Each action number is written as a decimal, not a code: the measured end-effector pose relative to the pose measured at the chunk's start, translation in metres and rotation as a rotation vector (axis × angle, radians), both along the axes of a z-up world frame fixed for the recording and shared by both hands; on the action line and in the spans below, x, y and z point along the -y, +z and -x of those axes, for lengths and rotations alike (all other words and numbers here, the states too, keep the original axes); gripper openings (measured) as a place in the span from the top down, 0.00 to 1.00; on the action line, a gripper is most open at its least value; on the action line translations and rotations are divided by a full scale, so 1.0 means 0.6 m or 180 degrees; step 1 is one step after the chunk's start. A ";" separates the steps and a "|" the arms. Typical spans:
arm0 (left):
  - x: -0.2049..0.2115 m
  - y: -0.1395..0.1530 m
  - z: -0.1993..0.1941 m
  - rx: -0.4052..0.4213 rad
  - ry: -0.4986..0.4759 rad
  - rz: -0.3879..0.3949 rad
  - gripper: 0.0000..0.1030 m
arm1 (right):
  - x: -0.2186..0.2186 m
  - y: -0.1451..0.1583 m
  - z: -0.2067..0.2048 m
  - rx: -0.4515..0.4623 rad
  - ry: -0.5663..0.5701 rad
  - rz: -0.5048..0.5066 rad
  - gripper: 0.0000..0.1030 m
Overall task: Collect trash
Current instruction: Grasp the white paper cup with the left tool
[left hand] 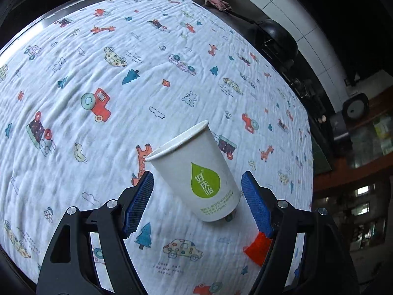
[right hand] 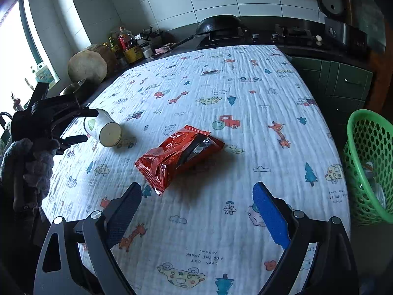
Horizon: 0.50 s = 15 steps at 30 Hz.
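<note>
A white paper cup (left hand: pixel 196 174) with a green drop logo stands between the open fingers of my left gripper (left hand: pixel 197 204), neither pad touching it. In the right wrist view the same cup (right hand: pixel 104 127) appears tilted on the table's left side with the left gripper (right hand: pixel 73 125) around it. A crumpled red snack wrapper (right hand: pixel 179 154) lies on the cloth ahead of my right gripper (right hand: pixel 196 211), which is open and empty. A corner of the red wrapper (left hand: pixel 256 248) shows behind the left gripper's right finger.
The table wears a white cloth (right hand: pixel 245 98) printed with cartoon cars and trees. A green plastic basket (right hand: pixel 368 162) stands off the table's right edge. Bottles (right hand: pixel 125 44), a round wooden block (right hand: pixel 87 66) and a stove with a wok (right hand: pixel 221 28) line the counter behind.
</note>
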<state>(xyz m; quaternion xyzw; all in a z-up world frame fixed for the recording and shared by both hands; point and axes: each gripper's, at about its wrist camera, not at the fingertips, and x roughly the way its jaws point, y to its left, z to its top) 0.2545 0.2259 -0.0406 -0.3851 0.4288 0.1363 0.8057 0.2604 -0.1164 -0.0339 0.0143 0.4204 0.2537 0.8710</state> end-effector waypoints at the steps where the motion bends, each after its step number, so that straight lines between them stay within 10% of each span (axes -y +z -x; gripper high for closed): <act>1: -0.001 -0.005 -0.005 -0.0022 0.0032 0.0027 0.29 | 0.001 -0.002 -0.002 -0.0011 -0.0007 0.0002 0.14; 15: -0.007 -0.034 -0.057 -0.0166 0.0105 0.0081 0.31 | -0.024 -0.009 -0.024 -0.0109 0.0029 0.0024 0.14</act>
